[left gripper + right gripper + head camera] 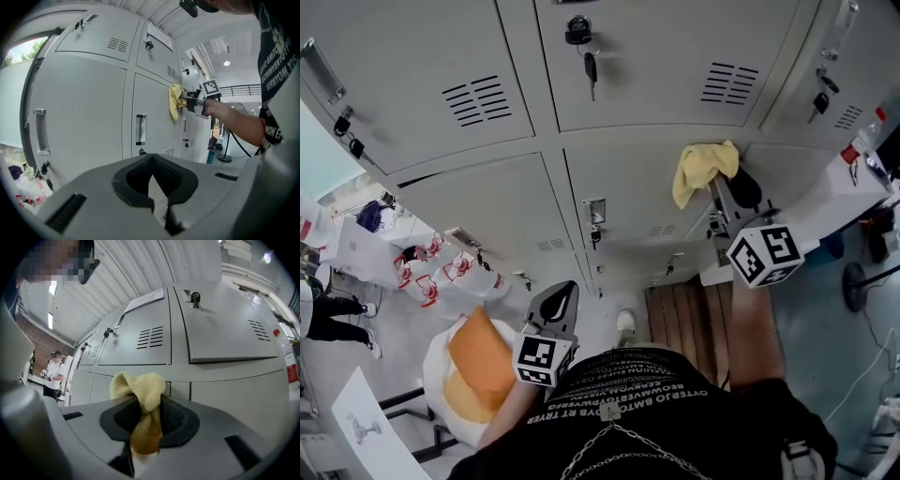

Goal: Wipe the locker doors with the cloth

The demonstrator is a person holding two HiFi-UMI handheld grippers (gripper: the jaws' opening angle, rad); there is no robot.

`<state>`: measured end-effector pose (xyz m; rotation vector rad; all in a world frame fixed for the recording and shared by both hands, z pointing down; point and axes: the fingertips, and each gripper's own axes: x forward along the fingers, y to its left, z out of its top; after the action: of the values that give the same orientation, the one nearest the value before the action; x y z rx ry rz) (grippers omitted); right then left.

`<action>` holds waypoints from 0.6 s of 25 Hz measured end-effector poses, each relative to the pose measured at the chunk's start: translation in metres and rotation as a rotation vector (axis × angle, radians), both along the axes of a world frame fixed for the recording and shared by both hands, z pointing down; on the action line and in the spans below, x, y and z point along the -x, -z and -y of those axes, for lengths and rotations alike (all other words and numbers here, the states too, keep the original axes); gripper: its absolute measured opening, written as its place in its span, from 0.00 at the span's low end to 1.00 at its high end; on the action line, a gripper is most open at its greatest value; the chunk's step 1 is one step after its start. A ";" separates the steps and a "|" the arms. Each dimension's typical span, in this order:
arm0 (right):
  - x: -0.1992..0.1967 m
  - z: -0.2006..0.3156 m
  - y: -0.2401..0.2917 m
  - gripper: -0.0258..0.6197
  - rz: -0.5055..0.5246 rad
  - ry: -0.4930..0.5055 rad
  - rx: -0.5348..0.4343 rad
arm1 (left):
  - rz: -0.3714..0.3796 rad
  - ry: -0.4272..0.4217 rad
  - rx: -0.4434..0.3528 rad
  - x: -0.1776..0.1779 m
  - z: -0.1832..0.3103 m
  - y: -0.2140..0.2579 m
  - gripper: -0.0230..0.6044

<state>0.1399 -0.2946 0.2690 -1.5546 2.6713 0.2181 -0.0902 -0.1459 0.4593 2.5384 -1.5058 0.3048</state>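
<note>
Cloth (139, 397) pinched in right gripper (143, 427) jaws against locker door (639, 192); left gripper (153, 187) jaws together, empty.

Head camera steeply down the locker doors (487, 197); the 2 claw cameras close, upward along those same doors.

Even indoor daylight, fisheye-warped edges, sharp focus

One yellow cloth (703, 169), two grippers (562, 300) (720, 190)
</note>
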 end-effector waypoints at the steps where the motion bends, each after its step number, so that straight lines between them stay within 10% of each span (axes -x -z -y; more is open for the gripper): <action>1: -0.005 0.001 -0.001 0.19 0.004 -0.012 0.008 | 0.000 0.001 -0.001 0.000 0.000 0.000 0.04; 8: -0.018 -0.011 0.009 0.19 0.017 -0.054 -0.019 | -0.003 0.006 0.003 0.002 -0.004 -0.004 0.04; 15: 0.046 -0.045 0.015 0.19 -0.028 0.140 -0.071 | -0.002 0.020 0.018 0.007 -0.008 -0.010 0.04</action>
<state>0.0944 -0.2494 0.2541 -1.3489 2.7467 0.3264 -0.0974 -0.1378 0.4695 2.5072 -1.5203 0.3120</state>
